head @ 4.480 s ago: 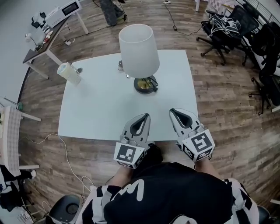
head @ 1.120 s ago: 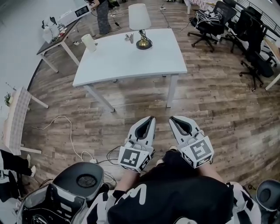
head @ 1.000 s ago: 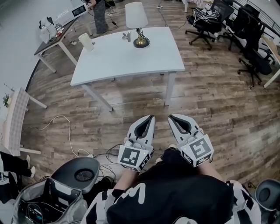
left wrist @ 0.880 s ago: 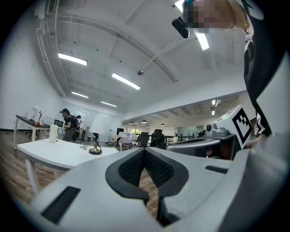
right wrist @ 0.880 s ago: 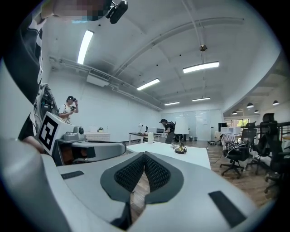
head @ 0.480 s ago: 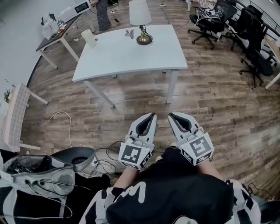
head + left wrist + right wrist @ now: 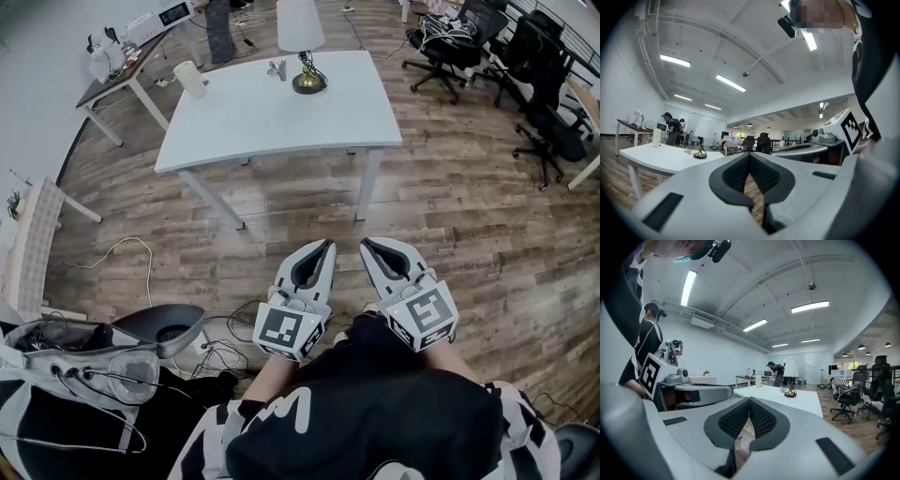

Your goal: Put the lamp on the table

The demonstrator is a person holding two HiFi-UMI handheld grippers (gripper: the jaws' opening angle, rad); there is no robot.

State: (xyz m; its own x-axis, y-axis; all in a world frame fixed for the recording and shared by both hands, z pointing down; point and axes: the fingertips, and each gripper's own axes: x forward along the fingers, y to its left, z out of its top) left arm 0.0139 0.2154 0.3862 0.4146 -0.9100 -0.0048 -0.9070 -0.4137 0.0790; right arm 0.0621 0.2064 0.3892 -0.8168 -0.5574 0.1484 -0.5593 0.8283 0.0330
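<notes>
The lamp (image 7: 301, 45) is seen upright near the far edge of the white counter (image 7: 281, 122), a white shade over a round brass-coloured base. It is well apart from both tongs, with a stretch of wooden floor (image 7: 441, 206) between. The left tongs (image 7: 323, 248) and the right tongs (image 7: 368, 246) are held side by side close to the person's body, above the floor, and are pointed toward the counter. In the head view they are seen only from above. In the left gripper view the ribbed dark pads (image 7: 736, 174) of the left tongs are shown pressed together at the tip, with nothing between them. The right gripper view shows the same of the right tongs' pads (image 7: 734, 418): closed and empty. Only the head view gives the whole layout. A white roll (image 7: 190, 80) is set at the counter's left corner, a small metal object (image 7: 277, 69) lies just beside the lamp, black office chairs (image 7: 469, 42) are grouped at the upper right, and loose cables (image 7: 122, 255) lie on the floor. Of a standing person (image 7: 223, 26) only the legs are caught there, whereas both gripper views show that person whole behind the counter, under long ceiling lights (image 7: 810, 307). In each gripper view the lamp is small and distant, and the other tongs' marker cube (image 7: 849, 132) is seen alongside.
</notes>
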